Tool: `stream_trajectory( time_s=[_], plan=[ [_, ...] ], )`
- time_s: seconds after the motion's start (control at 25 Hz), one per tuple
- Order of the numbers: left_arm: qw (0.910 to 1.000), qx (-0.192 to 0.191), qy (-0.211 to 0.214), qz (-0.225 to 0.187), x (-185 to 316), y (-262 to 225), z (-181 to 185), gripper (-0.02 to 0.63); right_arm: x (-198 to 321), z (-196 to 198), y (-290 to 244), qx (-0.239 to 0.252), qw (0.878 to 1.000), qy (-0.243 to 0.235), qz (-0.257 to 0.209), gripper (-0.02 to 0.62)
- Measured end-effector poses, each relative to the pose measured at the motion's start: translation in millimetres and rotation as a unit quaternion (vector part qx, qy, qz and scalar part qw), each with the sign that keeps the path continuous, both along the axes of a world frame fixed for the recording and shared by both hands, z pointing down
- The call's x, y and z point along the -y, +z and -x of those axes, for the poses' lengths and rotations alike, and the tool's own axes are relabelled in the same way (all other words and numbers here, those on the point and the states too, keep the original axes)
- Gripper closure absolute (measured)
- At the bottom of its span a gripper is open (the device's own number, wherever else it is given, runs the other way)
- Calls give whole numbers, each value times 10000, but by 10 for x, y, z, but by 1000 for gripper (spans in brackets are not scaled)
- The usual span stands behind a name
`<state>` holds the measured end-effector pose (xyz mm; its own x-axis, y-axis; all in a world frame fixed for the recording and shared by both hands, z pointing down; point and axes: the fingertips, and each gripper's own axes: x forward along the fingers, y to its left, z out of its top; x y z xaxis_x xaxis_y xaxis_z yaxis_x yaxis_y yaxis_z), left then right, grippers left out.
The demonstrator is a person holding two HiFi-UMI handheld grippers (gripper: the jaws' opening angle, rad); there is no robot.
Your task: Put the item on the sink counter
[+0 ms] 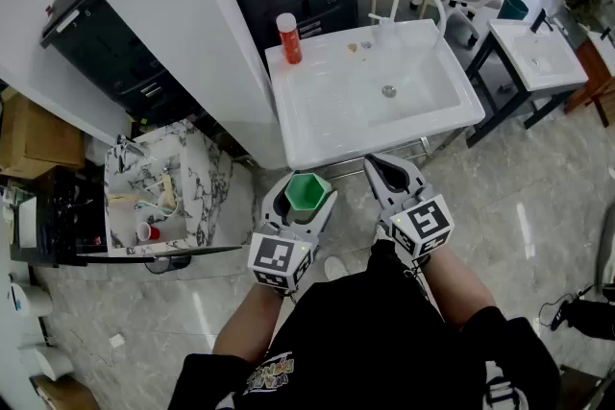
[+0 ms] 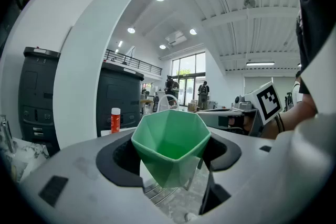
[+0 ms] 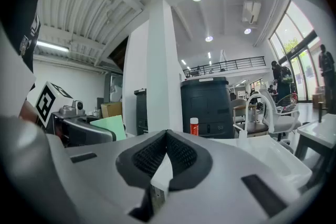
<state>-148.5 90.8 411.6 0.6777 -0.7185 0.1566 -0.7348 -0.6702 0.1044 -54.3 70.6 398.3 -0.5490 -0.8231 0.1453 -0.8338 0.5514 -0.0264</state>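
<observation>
One green cup (image 1: 307, 192) sits in my left gripper (image 2: 172, 157), whose jaws stand wide and press its sides, just before the front edge of the sink counter (image 1: 317, 141). My right gripper (image 1: 389, 170) is closed and empty. If I release too near this edge, the cup may tip off.

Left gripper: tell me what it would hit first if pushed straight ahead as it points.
Probably the front rim of the white sink, just ahead of the left gripper and its green cup; height is hard to judge.
</observation>
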Motion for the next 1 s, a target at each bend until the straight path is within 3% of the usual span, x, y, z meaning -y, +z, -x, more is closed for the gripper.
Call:
stream_trajectory(
  time_s=[1.0],
  plan=[
    [9999,-73,5,-74,-2,-25,-28,293,-4,-46,-73,-35,9998,28,-184,541]
  ],
)
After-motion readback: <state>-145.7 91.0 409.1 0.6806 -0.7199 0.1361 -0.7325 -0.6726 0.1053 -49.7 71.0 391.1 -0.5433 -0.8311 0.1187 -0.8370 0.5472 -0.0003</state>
